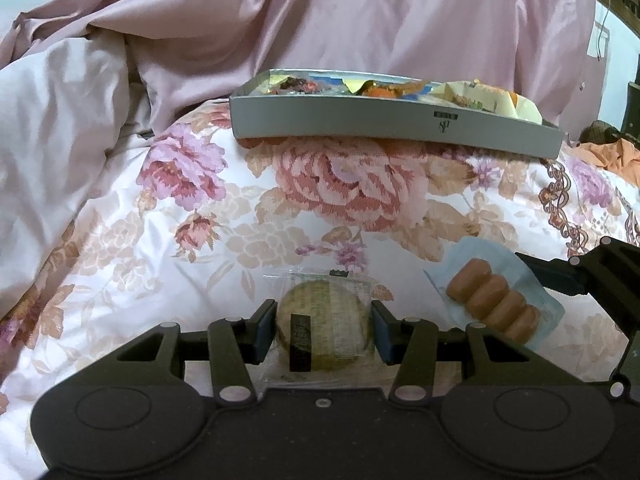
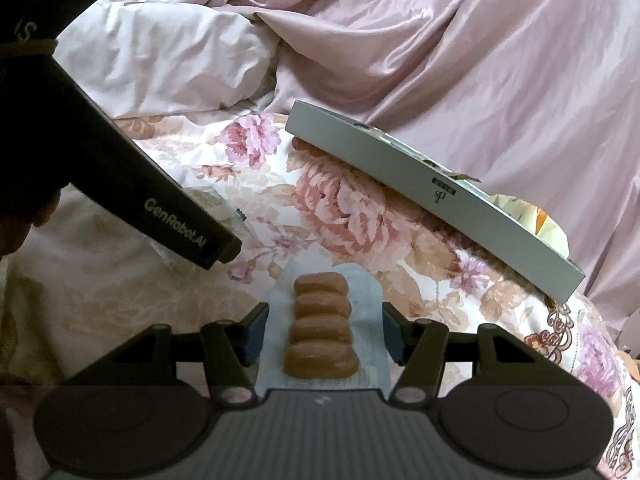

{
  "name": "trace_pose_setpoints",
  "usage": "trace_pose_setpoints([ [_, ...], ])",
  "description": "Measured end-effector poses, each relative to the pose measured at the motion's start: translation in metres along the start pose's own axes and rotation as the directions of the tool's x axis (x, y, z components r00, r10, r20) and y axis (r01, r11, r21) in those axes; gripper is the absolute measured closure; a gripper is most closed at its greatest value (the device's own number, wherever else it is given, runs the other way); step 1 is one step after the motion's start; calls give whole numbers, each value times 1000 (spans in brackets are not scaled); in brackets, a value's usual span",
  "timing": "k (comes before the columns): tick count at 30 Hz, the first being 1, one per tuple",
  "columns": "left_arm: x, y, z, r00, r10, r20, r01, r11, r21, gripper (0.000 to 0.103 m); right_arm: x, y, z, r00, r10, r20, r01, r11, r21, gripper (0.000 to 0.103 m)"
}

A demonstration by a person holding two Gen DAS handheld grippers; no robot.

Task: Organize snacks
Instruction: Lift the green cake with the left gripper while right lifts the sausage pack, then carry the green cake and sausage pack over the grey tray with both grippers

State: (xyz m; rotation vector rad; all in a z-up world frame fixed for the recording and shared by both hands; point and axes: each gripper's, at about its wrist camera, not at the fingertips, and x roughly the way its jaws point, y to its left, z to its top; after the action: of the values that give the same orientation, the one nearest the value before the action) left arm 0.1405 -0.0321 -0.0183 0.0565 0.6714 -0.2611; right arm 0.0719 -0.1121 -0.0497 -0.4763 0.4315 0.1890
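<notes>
A round yellow cake in a clear wrapper (image 1: 322,330) lies on the floral bedspread between the pads of my left gripper (image 1: 324,330); the pads touch its sides. A pack of small brown sausages in a pale blue wrapper (image 1: 494,304) lies to its right. In the right wrist view the same sausage pack (image 2: 322,332) lies between the pads of my right gripper (image 2: 324,334), whose jaws stand slightly wider than the wrapper. A grey tin tray (image 1: 392,120) holding several wrapped snacks sits farther back; it also shows in the right wrist view (image 2: 440,200).
Pink satin sheets (image 1: 360,12) are bunched behind the tray and a pale pillow (image 1: 60,140) lies at the left. The left gripper's black body (image 2: 120,176) crosses the right wrist view at the left. Orange cloth (image 1: 616,156) lies at the far right.
</notes>
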Motion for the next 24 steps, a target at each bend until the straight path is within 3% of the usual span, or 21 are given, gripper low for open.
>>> trace_pose_setpoints([
  [24, 4, 5, 27, 998, -5, 62, 9, 997, -72, 52, 6, -17, 11, 996, -62, 58, 64, 998, -21, 40],
])
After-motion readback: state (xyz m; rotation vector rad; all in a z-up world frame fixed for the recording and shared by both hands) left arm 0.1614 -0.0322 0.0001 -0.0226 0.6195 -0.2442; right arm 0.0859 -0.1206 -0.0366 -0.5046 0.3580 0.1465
